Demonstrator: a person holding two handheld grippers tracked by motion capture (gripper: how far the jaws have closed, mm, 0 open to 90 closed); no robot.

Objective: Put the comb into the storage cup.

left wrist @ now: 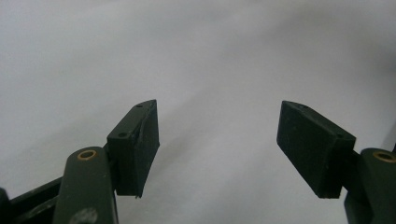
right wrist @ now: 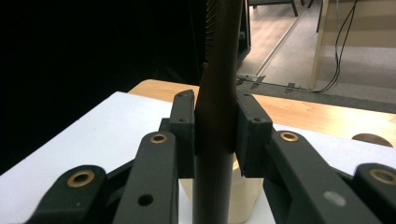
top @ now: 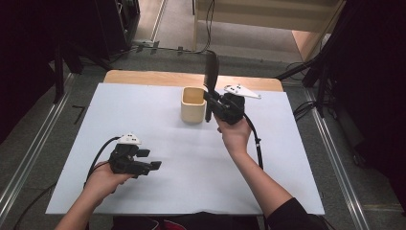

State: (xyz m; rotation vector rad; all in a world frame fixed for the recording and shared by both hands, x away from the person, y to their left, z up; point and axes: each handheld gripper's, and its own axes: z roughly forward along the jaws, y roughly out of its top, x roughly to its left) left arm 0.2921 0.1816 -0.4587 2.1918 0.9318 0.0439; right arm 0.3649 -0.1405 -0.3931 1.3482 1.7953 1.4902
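From the high view, a counter (top: 143,120) covered with a white sheet carries a cream cup (top: 193,104) near the middle of its far edge. The right tongs (top: 209,103), held in the person's right hand (top: 234,134), sit just to the right of the cup and are clamped on a dark brush (top: 210,76). The brush stands nearly upright, its bristled head rising above the far edge of the counter and its lower end hanging just beside the cup's right wall; whether it touches the cup cannot be told. The left tongs (top: 149,159), in the left hand (top: 103,179), are near the front left corner of the counter, well apart from the cup, pointing towards the middle of the counter with their jaws spread and nothing between them.

From the left gripper view, the left tongs (left wrist: 217,144) stand wide apart over the bare white sheet, gripping nothing and touching nothing.

From the right gripper view, the right tongs (right wrist: 215,135) are closed tight on the brush handle (right wrist: 215,154), both pads pressed against its sides. The handle runs straight up between them, with the comb-like bristles (right wrist: 211,23) at the top. The cream cup (right wrist: 243,198) sits directly behind and below the handle, and the wooden far edge of the counter (right wrist: 317,114) shows beyond the white sheet
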